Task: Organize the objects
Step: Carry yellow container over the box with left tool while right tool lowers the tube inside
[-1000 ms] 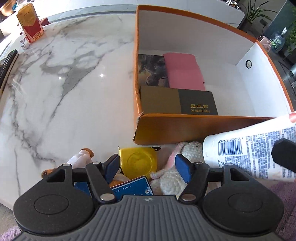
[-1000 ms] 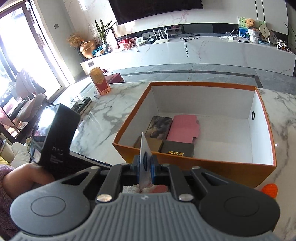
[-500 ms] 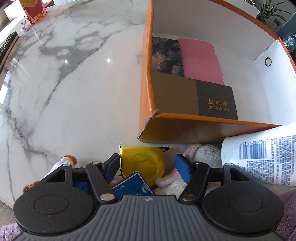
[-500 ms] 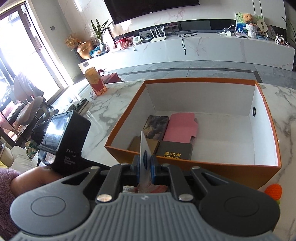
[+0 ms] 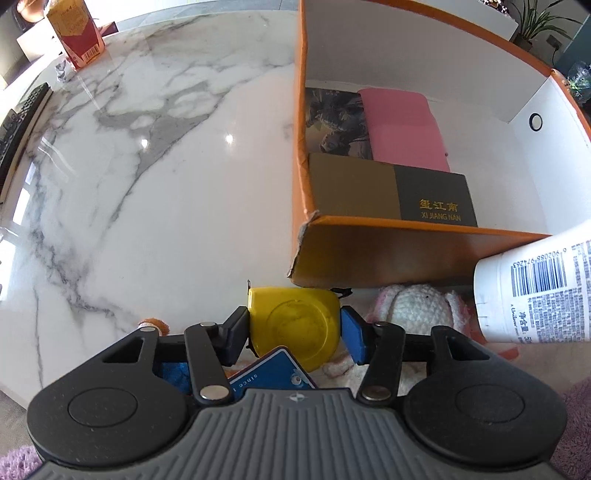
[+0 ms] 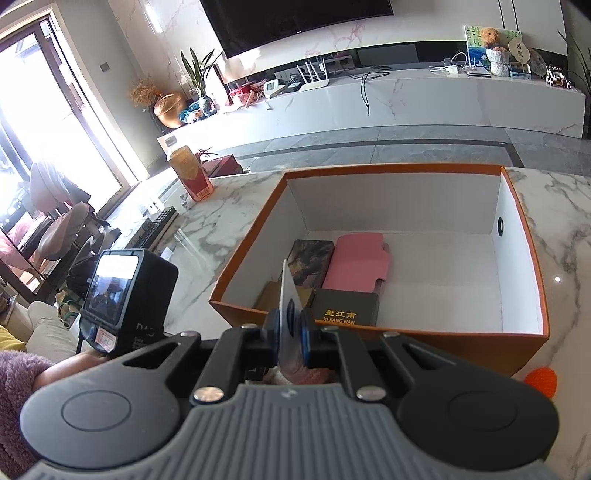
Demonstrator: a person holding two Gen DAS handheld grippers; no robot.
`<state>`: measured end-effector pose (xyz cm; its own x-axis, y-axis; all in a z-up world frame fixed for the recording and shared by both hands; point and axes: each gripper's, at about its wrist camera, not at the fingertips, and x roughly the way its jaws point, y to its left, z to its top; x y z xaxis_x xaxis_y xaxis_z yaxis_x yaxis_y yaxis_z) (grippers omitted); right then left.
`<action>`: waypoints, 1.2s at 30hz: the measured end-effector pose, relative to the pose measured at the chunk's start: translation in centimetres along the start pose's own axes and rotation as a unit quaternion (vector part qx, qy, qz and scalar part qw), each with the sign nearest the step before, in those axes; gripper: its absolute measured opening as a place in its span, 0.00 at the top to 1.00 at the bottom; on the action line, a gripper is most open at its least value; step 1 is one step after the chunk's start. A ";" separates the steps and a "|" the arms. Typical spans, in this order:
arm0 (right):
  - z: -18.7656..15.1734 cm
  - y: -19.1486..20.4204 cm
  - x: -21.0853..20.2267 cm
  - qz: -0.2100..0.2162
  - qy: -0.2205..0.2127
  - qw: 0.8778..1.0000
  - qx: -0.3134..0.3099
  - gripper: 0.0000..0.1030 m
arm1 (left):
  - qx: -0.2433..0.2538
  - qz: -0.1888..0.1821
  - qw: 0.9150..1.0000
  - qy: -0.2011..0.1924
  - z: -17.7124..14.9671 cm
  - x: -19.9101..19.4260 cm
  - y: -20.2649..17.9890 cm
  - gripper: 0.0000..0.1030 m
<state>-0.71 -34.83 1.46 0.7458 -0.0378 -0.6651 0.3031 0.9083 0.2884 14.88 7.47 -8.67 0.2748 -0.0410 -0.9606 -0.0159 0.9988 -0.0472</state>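
An orange box (image 5: 388, 254) with white inner walls (image 6: 406, 206) stands on the marble table. It holds a dark picture box (image 5: 334, 125), a pink case (image 5: 402, 129) and a brown and black box (image 5: 391, 192). My left gripper (image 5: 293, 325) is shut on a yellow tape measure (image 5: 295, 325) in front of the box's near left corner. My right gripper (image 6: 290, 330) is shut on the flat end of a white tube (image 6: 286, 295), which also shows in the left wrist view (image 5: 535, 288), just before the box's near wall.
A pink and white knitted toy (image 5: 413, 306), a blue card (image 5: 266, 373) and a small doll (image 5: 153, 325) lie near the left gripper. A red and yellow carton (image 5: 74, 33) and a keyboard (image 5: 22, 118) are at the far left. An orange knitted thing (image 6: 541, 380) lies right of the box.
My left gripper has closed its fingers onto the yellow tape measure. My right gripper with the tube has risen and moved a little toward the box.
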 end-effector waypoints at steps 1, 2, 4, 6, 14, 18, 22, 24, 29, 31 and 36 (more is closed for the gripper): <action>0.2 0.0 -0.2 0.002 -0.001 1.000 0.000 0.89 | 0.005 -0.002 1.000 -0.005 0.0 -0.6 -0.1 0.40; 0.4 -0.1 -0.5 0.005 -0.001 1.000 -0.001 0.89 | 0.011 -0.004 1.000 -0.009 -0.1 -1.2 -0.2 0.40; 0.9 -0.1 -1.1 0.011 0.000 1.000 -0.006 0.89 | 0.023 -0.012 1.000 -0.015 -0.3 -2.8 -0.3 0.40; 1.6 -0.3 -1.8 0.021 0.001 1.000 -0.015 0.89 | 0.035 -0.024 0.999 -0.022 -0.3 -4.4 -0.3 0.40; 6.7 0.0 -2.7 0.056 -0.019 0.994 -0.095 0.89 | 0.073 -0.061 0.993 -0.069 2.0 -10.4 -1.0 0.40; 8.7 0.7 -0.2 0.064 -0.018 0.984 -0.166 0.89 | 0.095 -0.057 0.990 -0.085 4.7 -11.1 -2.0 0.40; 10.3 0.7 3.6 0.069 0.001 0.974 -0.216 0.89 | 0.122 -0.069 0.987 -0.078 7.0 -9.8 -2.9 0.40; 11.0 0.5 5.5 0.061 0.009 0.969 -0.237 0.89 | 0.138 -0.065 0.985 -0.076 7.9 -8.9 -3.4 0.40; 12.4 -0.3 9.7 0.064 0.017 0.959 -0.277 0.89 | 0.159 -0.064 0.982 -0.075 9.0 -6.9 -3.5 0.40; 12.7 -0.3 11.4 0.061 0.018 0.953 -0.298 0.89 | 0.164 -0.063 0.982 -0.072 9.1 -6.4 -3.7 0.40; 12.3 0.5 14.9 0.072 0.025 0.928 -0.365 0.89 | 0.175 -0.054 0.981 -0.063 9.2 -5.6 -3.8 0.40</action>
<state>17.83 -40.11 0.21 0.7138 0.1081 -0.6920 -0.2931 0.9434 -0.1551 22.22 4.13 -0.60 0.3739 -0.1644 -0.9128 0.3444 0.9384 -0.0280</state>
